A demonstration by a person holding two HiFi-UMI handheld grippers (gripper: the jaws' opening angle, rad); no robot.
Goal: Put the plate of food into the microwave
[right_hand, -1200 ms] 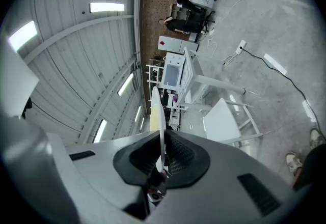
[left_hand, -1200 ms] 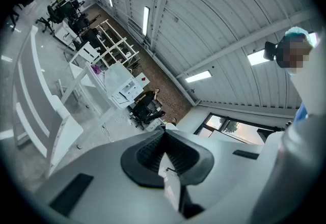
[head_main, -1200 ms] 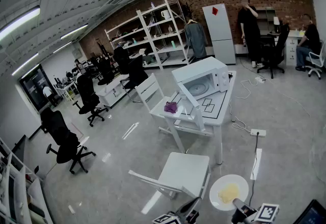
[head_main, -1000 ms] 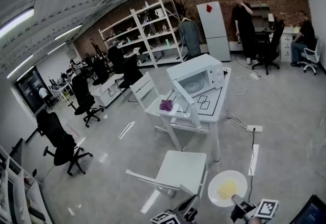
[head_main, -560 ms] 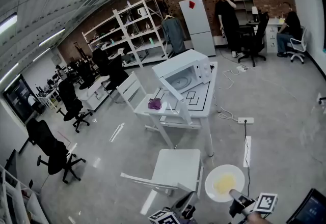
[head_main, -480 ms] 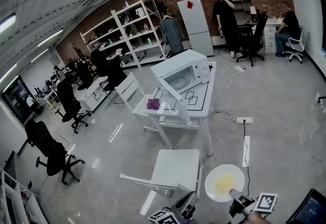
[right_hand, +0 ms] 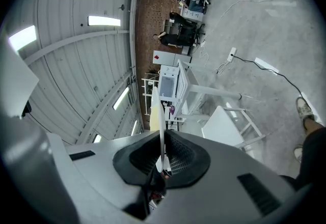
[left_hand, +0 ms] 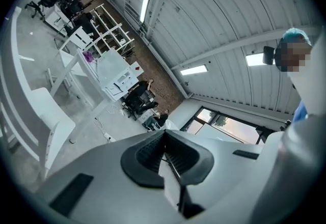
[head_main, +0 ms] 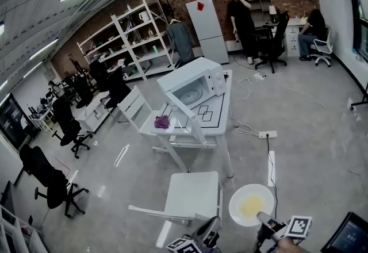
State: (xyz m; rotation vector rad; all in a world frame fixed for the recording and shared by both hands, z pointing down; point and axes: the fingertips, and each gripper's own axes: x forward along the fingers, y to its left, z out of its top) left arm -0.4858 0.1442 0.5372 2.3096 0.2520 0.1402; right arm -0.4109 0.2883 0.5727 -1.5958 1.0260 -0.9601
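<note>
A white plate with yellow food hangs level above the floor, far short of the table. My right gripper is shut on its near rim; in the right gripper view the plate shows edge-on between the pads. The white microwave stands on the white table several steps ahead, its door swung open and the turntable showing. My left gripper sits low at the frame's bottom, shut with nothing in it.
A white chair stands between me and the table, just left of the plate. A purple object lies on the table's left end. A power strip and cables lie on the floor. Office chairs, shelves and two people are further off.
The head view has swung and moved forward, so the table and microwave sit further left and a little nearer. The plate stays held in the right gripper at the same place in view.
</note>
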